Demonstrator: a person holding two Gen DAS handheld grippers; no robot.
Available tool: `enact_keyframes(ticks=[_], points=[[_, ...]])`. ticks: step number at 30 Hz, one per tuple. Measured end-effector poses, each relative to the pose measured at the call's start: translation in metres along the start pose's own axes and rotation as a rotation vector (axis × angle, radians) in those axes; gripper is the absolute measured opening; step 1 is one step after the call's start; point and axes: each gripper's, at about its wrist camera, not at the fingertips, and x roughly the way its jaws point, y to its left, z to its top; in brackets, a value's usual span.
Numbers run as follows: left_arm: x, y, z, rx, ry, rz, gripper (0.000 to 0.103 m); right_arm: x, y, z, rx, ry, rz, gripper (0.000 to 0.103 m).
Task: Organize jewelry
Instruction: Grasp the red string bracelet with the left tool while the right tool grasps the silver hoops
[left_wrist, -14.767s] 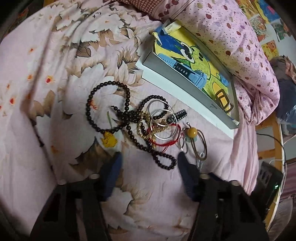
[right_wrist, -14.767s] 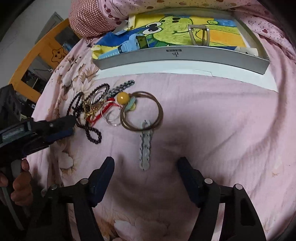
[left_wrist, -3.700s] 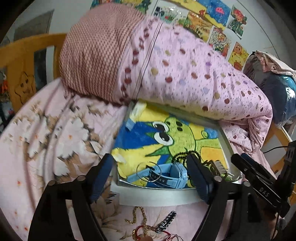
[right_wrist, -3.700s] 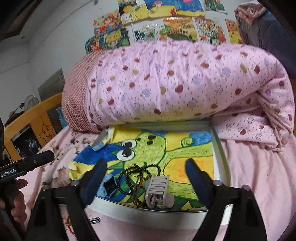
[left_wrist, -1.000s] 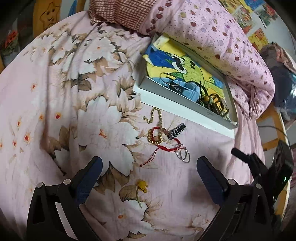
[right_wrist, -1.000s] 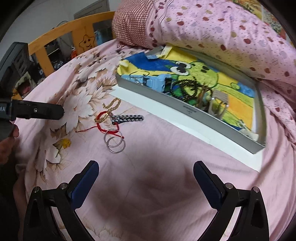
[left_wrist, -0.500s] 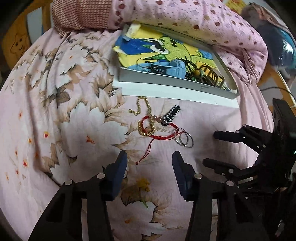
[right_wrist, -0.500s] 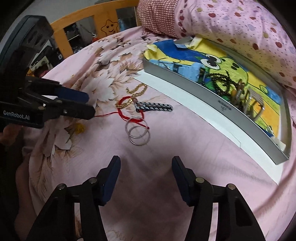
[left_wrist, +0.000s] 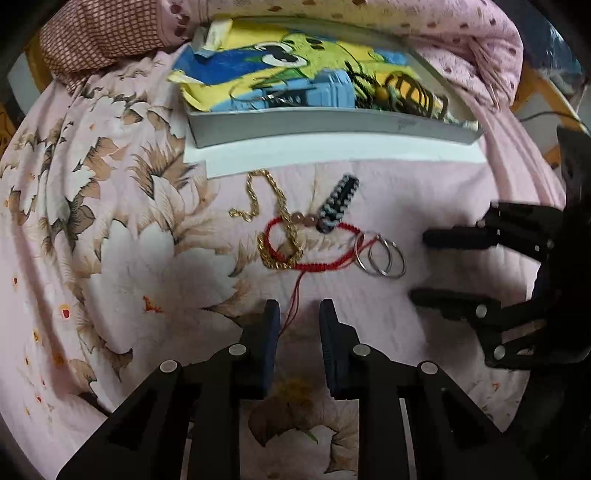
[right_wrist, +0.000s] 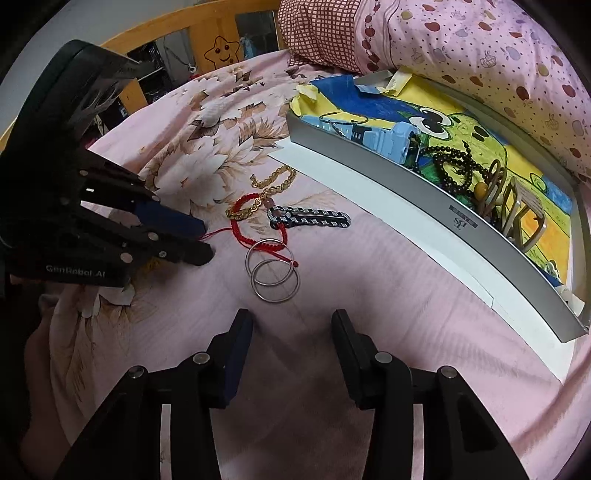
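A small pile of jewelry lies on the pink floral bedspread: a red cord bracelet (left_wrist: 310, 258), a gold chain (left_wrist: 275, 218), a grey braided band (left_wrist: 338, 203) and two silver rings (left_wrist: 380, 254). My left gripper (left_wrist: 295, 317) has its jaws narrowed around the red cord's loose tail (left_wrist: 291, 306), not fully shut. My right gripper (right_wrist: 291, 325) is open, just short of the silver rings (right_wrist: 273, 273). The grey tray (right_wrist: 406, 192) holds black beads (right_wrist: 454, 166), a blue watch (right_wrist: 388, 138) and other pieces.
The tray (left_wrist: 332, 127) sits on a white board (left_wrist: 332, 158) against a dotted pink duvet (right_wrist: 480, 51). A checked pillow (left_wrist: 99, 33) lies at the far left. A wooden bed rail (right_wrist: 177, 33) runs behind.
Both grippers have come down close to the jewelry pile. My left jaws have narrowed around the red cord's tail. My right jaws have narrowed a little near the rings.
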Motion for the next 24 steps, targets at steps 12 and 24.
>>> enact_keyframes(ticks=[12, 24], points=[[0.003, 0.003, -0.003, -0.006, -0.007, 0.09, 0.0, 0.016, 0.001, 0.011, 0.005, -0.043, 0.009, 0.043], [-0.02, 0.008, -0.001, -0.048, -0.159, 0.231, 0.0, 0.0, 0.006, 0.018, 0.033, -0.074, 0.016, 0.027]])
